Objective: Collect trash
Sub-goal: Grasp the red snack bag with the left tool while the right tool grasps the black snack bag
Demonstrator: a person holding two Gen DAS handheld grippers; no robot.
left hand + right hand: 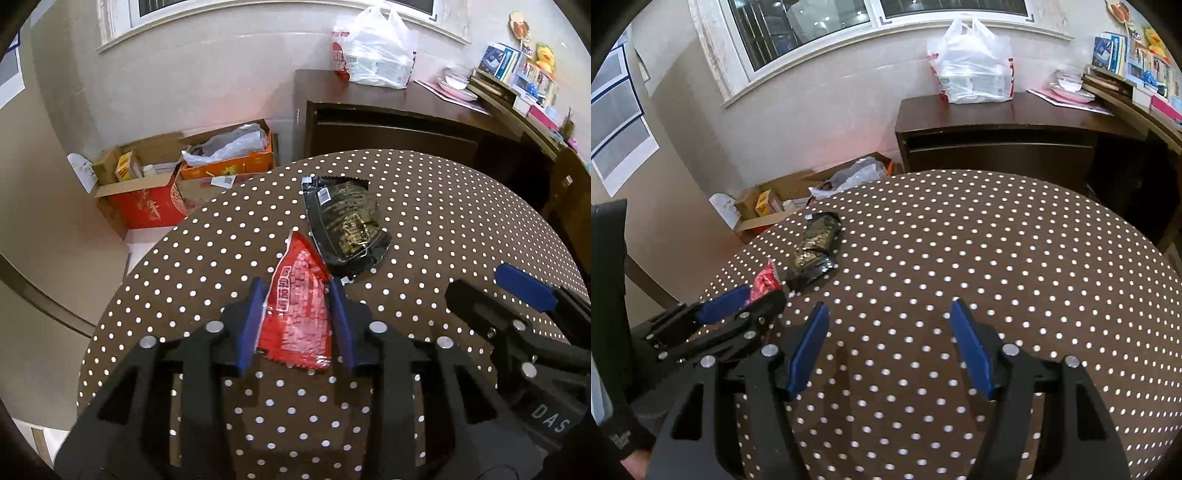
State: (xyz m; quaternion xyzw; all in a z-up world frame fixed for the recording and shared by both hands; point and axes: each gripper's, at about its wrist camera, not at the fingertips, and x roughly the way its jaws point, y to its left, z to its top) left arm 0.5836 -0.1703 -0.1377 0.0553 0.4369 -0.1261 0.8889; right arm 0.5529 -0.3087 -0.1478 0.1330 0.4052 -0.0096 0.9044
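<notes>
A red snack wrapper point(299, 310) lies on the polka-dot table point(443, 221), between the blue pads of my left gripper point(297, 291). The pads touch both its sides, so the gripper is shut on it. A black and gold wrapper point(347, 225) lies just beyond it, touching its far corner. In the right wrist view my right gripper point(890, 314) is open and empty above bare tablecloth point(997, 240). The left gripper point(738, 306) with the red wrapper point(764, 284) shows at its left, with the black wrapper point(814, 251) behind.
Cardboard boxes point(177, 177) with clutter stand on the floor past the table's far left edge. A dark wooden desk point(388, 118) with a white plastic bag point(373, 48) stands behind the table. Shelves with books point(517, 74) are at the right.
</notes>
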